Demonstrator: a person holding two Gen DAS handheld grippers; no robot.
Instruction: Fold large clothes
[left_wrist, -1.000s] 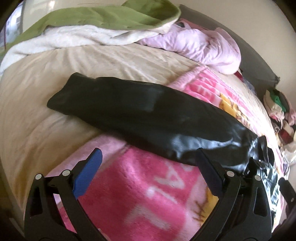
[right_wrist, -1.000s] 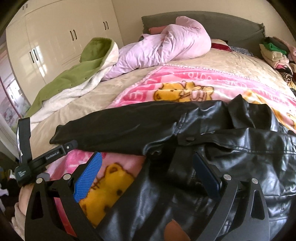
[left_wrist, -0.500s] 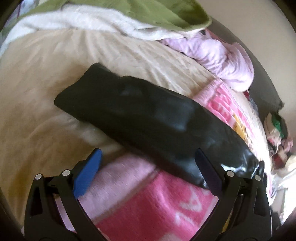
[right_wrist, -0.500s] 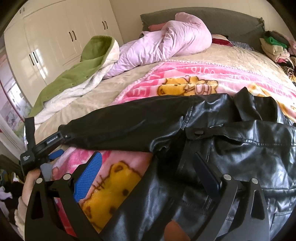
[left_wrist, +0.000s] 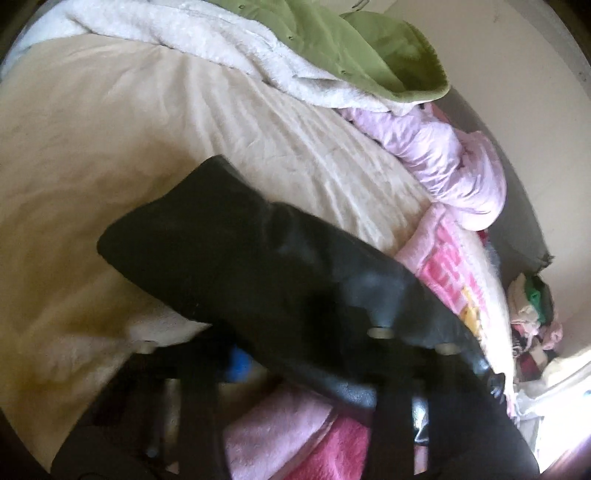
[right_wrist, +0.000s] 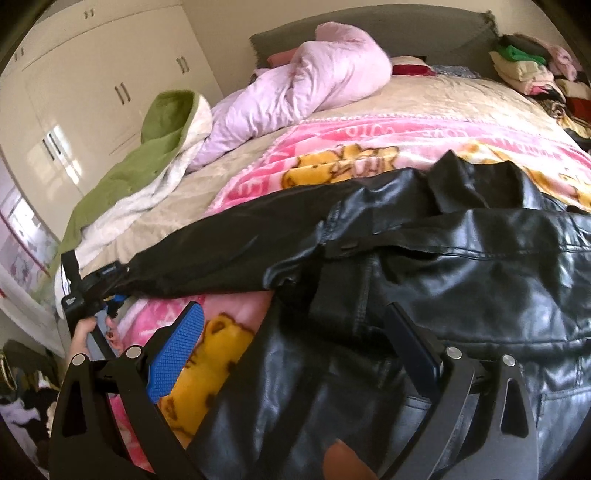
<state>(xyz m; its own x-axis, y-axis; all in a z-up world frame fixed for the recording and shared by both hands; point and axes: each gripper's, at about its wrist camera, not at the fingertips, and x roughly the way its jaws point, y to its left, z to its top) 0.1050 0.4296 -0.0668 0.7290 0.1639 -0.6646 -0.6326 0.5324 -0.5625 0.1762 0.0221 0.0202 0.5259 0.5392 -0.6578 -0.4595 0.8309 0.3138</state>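
Observation:
A black leather jacket (right_wrist: 424, 280) lies on the bed over a pink cartoon blanket (right_wrist: 347, 162). One sleeve (left_wrist: 236, 251) stretches out to the left onto the beige bedspread. My left gripper (left_wrist: 295, 354) is blurred and sits around the near edge of this sleeve; in the right wrist view it (right_wrist: 107, 291) is at the cuff end. I cannot tell if it is closed on the cloth. My right gripper (right_wrist: 295, 347) is open, its blue pads (right_wrist: 177, 350) spread above the jacket's body, touching nothing.
A green and white fleece coat (right_wrist: 147, 162) and a lilac padded coat (right_wrist: 314, 85) lie at the far side of the bed. Folded clothes (right_wrist: 528, 70) are stacked at the right by the grey headboard (right_wrist: 406, 26). White wardrobes (right_wrist: 92, 85) stand on the left.
My left gripper has moved forward onto the sleeve near the cuff, and its view has tilted and blurred. The right gripper has stayed open over the jacket.

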